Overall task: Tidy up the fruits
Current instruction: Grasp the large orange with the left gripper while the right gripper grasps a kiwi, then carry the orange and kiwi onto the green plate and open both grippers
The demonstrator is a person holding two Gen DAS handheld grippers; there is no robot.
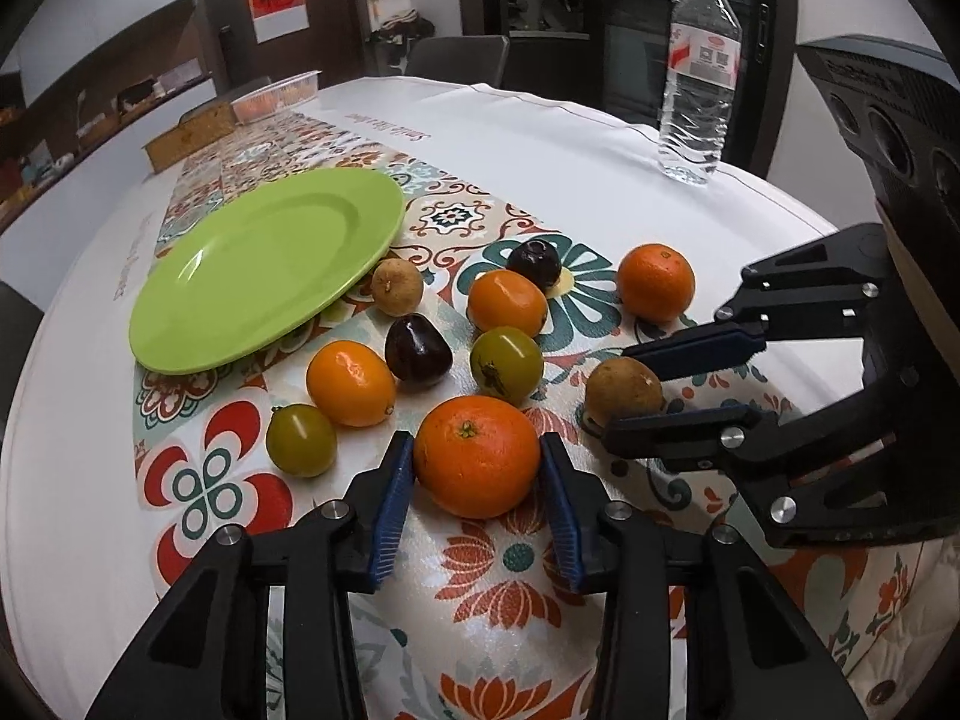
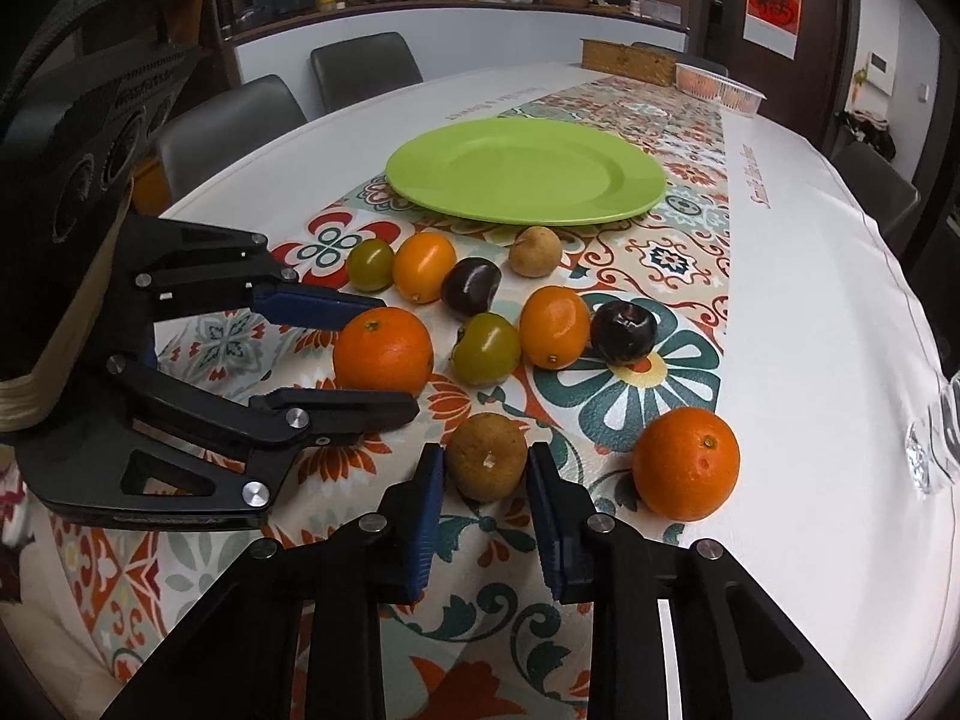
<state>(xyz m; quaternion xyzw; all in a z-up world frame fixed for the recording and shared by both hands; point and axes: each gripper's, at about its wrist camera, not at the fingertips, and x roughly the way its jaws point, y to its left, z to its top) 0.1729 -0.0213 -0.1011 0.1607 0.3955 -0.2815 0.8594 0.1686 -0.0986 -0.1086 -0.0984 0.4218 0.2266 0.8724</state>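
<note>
A round green plate point(image 1: 264, 264) lies on the patterned runner point(image 1: 498, 600) along the white-clothed worktop point(image 1: 540, 132). The fruits lie scattered on the runner nearer than the plate. Nearest in the left wrist view, a large round orange point(image 1: 477, 456) sits between the left gripper point(image 1: 478, 462) jaws. To its right a brown round fruit point(image 1: 624, 393) sits between the right gripper point(image 1: 642, 387) jaws. A clear plastic water bottle point(image 1: 699, 72) stands far right, behind them.
</note>
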